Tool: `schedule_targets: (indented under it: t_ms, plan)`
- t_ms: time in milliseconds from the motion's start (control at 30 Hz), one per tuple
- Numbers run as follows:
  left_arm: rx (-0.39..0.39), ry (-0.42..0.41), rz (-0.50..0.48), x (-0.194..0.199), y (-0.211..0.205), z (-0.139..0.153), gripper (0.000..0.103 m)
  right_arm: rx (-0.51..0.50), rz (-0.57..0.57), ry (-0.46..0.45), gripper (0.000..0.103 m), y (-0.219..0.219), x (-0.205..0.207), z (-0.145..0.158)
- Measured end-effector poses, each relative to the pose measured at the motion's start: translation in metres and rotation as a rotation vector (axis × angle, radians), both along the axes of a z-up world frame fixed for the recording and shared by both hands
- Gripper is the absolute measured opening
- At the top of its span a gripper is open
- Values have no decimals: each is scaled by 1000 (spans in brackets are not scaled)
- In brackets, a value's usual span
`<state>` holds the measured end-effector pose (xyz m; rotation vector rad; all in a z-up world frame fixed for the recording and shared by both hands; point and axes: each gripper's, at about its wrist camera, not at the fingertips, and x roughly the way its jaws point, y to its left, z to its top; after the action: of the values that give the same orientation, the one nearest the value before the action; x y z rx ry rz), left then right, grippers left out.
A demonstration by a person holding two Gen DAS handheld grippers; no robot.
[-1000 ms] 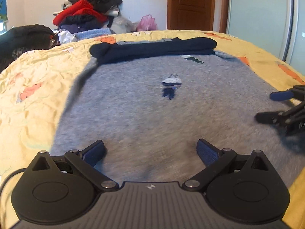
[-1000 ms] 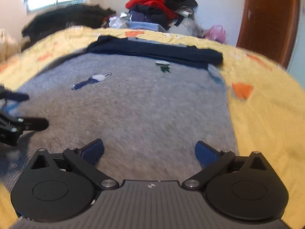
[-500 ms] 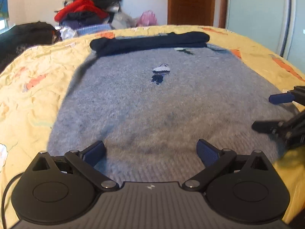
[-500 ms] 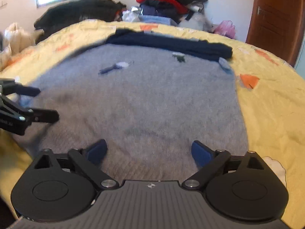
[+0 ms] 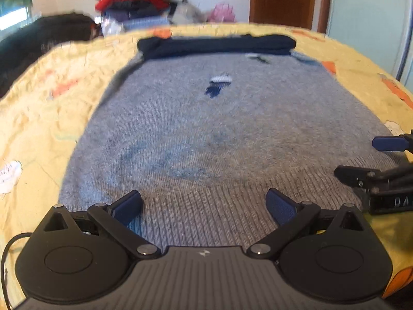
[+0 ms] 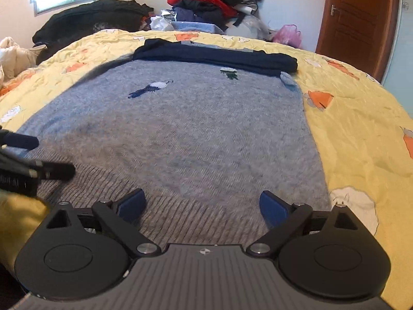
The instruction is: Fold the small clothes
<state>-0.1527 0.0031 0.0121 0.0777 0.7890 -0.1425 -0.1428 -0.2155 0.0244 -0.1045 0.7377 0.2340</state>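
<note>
A grey-blue knit sweater (image 5: 206, 134) lies flat on the yellow bedspread (image 5: 38, 118), with dark navy sleeves folded across its far end (image 5: 216, 45). It also shows in the right wrist view (image 6: 196, 134), with the navy band (image 6: 214, 55) at the far end. My left gripper (image 5: 204, 206) is open over the ribbed hem near its left corner. My right gripper (image 6: 202, 205) is open over the hem near its right corner. Each gripper shows in the other's view: the right one (image 5: 361, 159) and the left one (image 6: 49, 156). Neither holds cloth.
A pile of red and dark clothes (image 6: 214, 2) sits beyond the bed's far edge. A black garment (image 6: 90, 20) lies at the far left. A brown door (image 6: 358, 18) stands at the right. A pink bag (image 6: 287, 35) sits near the door.
Both grippers have drawn back toward me along the sweater, from over its body to its ribbed hem. Both stayed open.
</note>
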Motion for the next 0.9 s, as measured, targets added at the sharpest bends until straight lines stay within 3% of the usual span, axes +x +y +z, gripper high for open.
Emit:
schedule_targets:
  t_ms: [167,300,400,500,700,900]
  plan:
    - [-1,29,-7,-2,5,4,103,6,11,15,102,-12,-7,1]
    - [-14,19,2,-6,7,8,103,51,-11,18,93,-18,-8,12]
    - [-26,3,17,-1,0,11,103,89,12,-5,94,-6,-3,18]
    - [-2,29,34,1,-9,5,103,38,23,4,92,16,5,9]
    - [-16,11,44,-20,-4,2,103,23,3,-20,102,9,-14,-2]
    - [-16,12,34,-26,-2,3,103,18,3,-24,102,-4,-37,-3]
